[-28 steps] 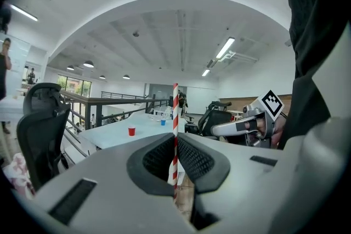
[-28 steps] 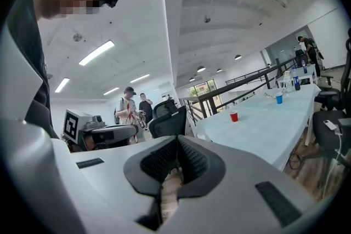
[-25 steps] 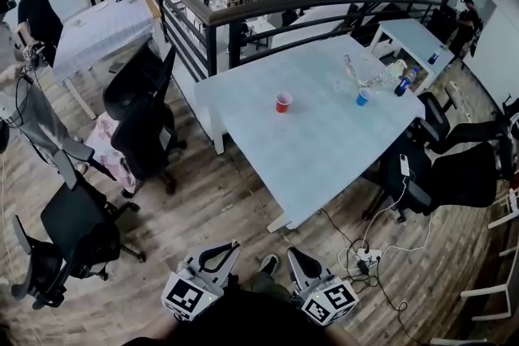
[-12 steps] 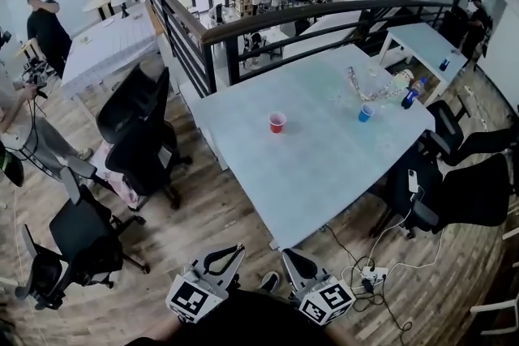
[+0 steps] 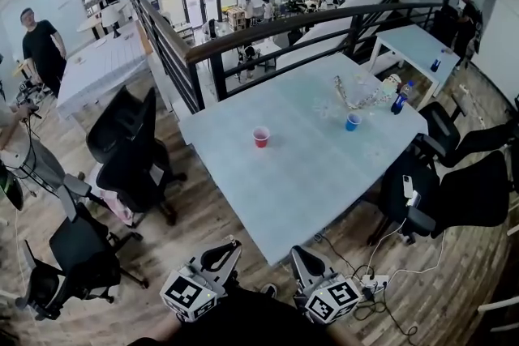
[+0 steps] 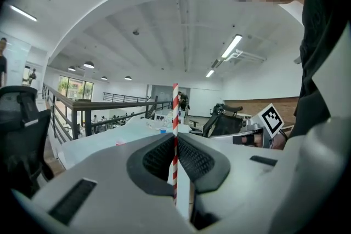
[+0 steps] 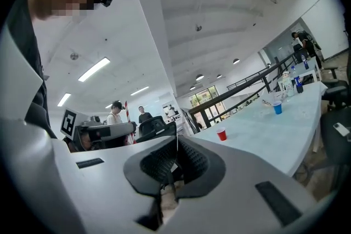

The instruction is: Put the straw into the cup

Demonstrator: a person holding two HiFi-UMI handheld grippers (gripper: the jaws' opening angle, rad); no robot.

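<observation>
In the head view my left gripper (image 5: 219, 255) and my right gripper (image 5: 298, 258) sit side by side, low and close to my body, both short of the near corner of the pale table (image 5: 308, 174). On that table, well ahead of both grippers, stands a red cup (image 5: 260, 136); a blue cup (image 5: 352, 121) stands farther off, ahead and to the right of my right gripper, near a bottle (image 5: 398, 100) and some clear clutter I cannot identify. Black office chairs (image 5: 130, 150) stand off to the left of my left gripper. In the left gripper view my left gripper (image 6: 175, 142) has its 2 jaws pressed together on a red-and-white striped straw (image 6: 175, 112), which stands upright and rises well above the jaw tips. Beyond the jaws the table stretches away, with the red cup (image 6: 120, 143) ahead to the left of the straw and the blue cup (image 6: 163, 130) farther back, just left of it. In the right gripper view my right gripper (image 7: 176, 152) has its jaws closed against each other with nothing between them. The red cup (image 7: 221, 134) stands ahead and to the right of those jaws, the blue cup (image 7: 278, 108) farther right again, and the straw (image 7: 125, 113) shows upright off to the left.
</observation>
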